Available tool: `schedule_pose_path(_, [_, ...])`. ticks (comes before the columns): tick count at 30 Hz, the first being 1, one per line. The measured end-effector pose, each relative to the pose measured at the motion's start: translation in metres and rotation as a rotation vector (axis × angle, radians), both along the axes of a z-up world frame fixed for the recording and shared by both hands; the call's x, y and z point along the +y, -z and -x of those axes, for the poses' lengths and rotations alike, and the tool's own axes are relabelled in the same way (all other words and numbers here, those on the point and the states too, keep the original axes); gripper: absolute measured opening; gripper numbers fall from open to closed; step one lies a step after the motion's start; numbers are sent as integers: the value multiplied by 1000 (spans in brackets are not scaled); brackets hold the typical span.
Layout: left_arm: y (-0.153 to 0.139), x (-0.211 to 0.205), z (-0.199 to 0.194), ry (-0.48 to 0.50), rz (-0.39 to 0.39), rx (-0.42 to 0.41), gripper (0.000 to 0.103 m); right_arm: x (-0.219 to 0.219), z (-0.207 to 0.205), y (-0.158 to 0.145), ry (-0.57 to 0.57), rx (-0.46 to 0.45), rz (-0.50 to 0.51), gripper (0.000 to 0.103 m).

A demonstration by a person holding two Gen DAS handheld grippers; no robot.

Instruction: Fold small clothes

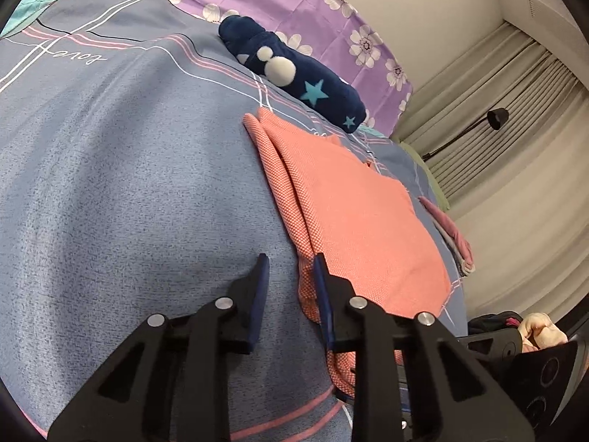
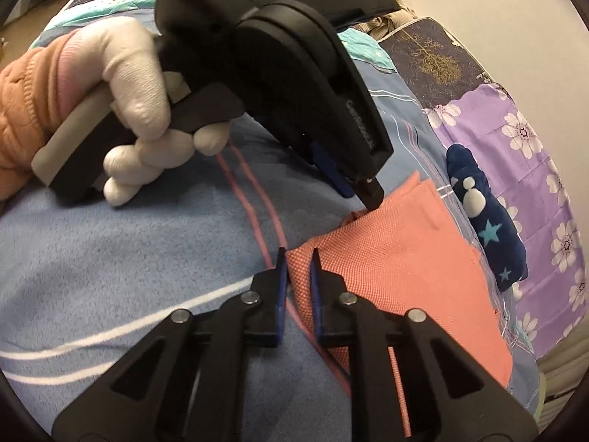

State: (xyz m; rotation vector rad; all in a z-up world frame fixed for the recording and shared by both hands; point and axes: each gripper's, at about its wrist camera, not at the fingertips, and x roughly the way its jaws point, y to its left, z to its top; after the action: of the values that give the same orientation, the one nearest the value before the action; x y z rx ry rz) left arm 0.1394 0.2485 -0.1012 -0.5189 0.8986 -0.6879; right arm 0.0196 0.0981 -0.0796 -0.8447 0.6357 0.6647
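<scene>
Coral cloth (image 1: 353, 221) was straddled at its folded edge by both grippers, jaws spread; probably best pinched evenly before lifting.

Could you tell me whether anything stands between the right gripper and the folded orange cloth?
Nothing visible does. The right gripper has its open jaws straddling the near edge of the orange cloth; the navy starred garment lies beyond the cloth's far side.

A home bedroom: blue bedspread (image 1: 110, 184), floral sheet (image 1: 313, 11) (purple), pleated curtains (image 1: 497, 110).
</scene>
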Motion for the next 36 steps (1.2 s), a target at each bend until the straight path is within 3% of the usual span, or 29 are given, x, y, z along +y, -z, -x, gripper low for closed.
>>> schedule_pose_path(2, [2, 5, -2, 15, 56, 6, 35, -7, 2, -5, 9, 32, -34, 17])
schedule_pose_path(4, [2, 9, -2, 28, 106, 3, 42, -13, 4, -10, 17, 58, -62, 29])
schedule_pose_path(7, [-2, 9, -6, 10, 125, 3, 52, -21, 10, -10, 36, 25, -52, 34])
schedule_pose_path(11, [-10, -2, -30, -24, 79, 36, 57, -25, 7, -9, 68, 22, -52, 37])
schedule_pose_path(16, [-12, -35, -79, 40, -13, 35, 57, -18, -1, -4, 105, 18, -42, 38])
schedule_pose_path(18, [-11, -48, -101, 46, -33, 19, 53, -11, -6, -3, 121, 16, -43, 38])
schedule_pose_path(20, [-2, -54, -117, 30, -35, 36, 21, -3, -12, -1, 137, 12, -34, 38])
schedule_pose_path(22, [6, -46, -120, 21, 26, 58, 13, -2, -13, 0, 144, 2, -29, 38])
schedule_pose_path(24, [7, -35, -115, 23, 97, 52, 12, -6, -10, 0, 141, 2, -38, 38])
schedule_pose_path(29, [5, -41, -113, 12, 31, 47, 12, -21, -13, -3, 171, 71, -71, 39])
schedule_pose_path(36, [5, -42, -114, 19, 22, 50, 15, -4, -21, 2, 181, 46, -39, 40])
